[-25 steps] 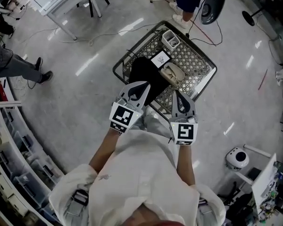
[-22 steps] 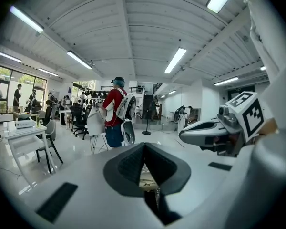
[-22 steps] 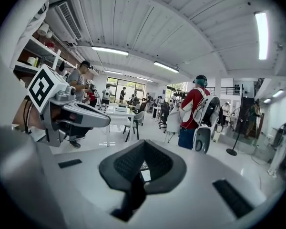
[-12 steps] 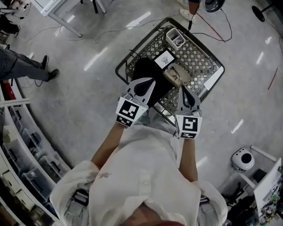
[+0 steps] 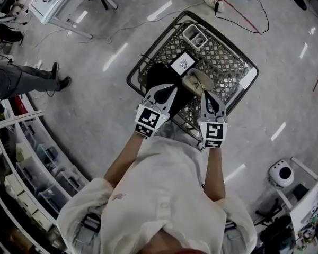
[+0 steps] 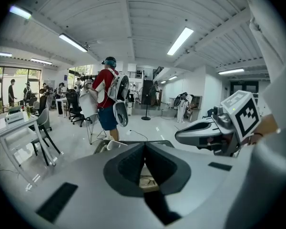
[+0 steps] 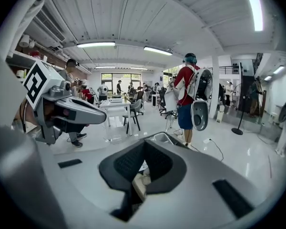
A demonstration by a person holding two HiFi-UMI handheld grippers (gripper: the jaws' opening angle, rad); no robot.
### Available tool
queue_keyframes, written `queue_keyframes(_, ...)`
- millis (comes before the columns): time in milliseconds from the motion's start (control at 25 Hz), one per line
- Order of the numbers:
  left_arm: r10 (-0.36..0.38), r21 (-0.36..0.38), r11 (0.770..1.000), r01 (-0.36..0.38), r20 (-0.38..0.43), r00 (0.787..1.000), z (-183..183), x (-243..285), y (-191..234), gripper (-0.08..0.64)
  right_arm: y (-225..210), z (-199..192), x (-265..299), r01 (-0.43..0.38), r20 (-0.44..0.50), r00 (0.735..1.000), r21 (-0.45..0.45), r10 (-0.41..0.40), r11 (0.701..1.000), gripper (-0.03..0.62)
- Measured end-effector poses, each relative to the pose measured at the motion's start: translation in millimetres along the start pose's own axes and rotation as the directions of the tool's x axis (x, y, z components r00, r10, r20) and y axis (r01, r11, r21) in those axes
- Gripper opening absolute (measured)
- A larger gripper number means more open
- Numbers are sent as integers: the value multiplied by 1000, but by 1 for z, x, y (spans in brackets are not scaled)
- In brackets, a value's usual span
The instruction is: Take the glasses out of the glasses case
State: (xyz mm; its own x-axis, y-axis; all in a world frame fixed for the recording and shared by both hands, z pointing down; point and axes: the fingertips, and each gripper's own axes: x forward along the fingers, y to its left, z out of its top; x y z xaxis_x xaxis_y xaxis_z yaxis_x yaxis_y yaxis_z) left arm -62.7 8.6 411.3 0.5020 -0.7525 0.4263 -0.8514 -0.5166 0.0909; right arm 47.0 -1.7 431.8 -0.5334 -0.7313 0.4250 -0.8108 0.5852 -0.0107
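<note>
The left gripper (image 6: 144, 149) is holding its jaws together with nothing between them. A beige object (image 6: 146, 180), possibly the case, is showing below them. The right gripper (image 6: 186, 136) is hovering alongside.

The case (image 5: 195, 82) is reachable from above, just ahead of the left gripper (image 5: 164, 91) and right gripper (image 5: 208, 96). A card (image 5: 182, 63) sits close behind it, a white tub (image 5: 194, 36) stands at the far corner, and a black cloth (image 5: 160, 75) lies to its left. The mesh tabletop (image 5: 230, 67) right of the case is bare, and a raised rim fences its edge.
</note>
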Motion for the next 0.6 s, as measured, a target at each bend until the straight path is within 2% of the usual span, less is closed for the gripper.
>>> queue_keyframes(400, -29, 4, 1000, 30, -96, 995, -24, 47, -7, 12, -27, -58, 33, -18, -119, 993, 63, 25, 998, 6)
queue_keyframes(600, -51, 0, 999, 51, -125, 991, -33, 65, -11, 12, -35, -76, 45, -8, -163, 987, 55, 17, 998, 8)
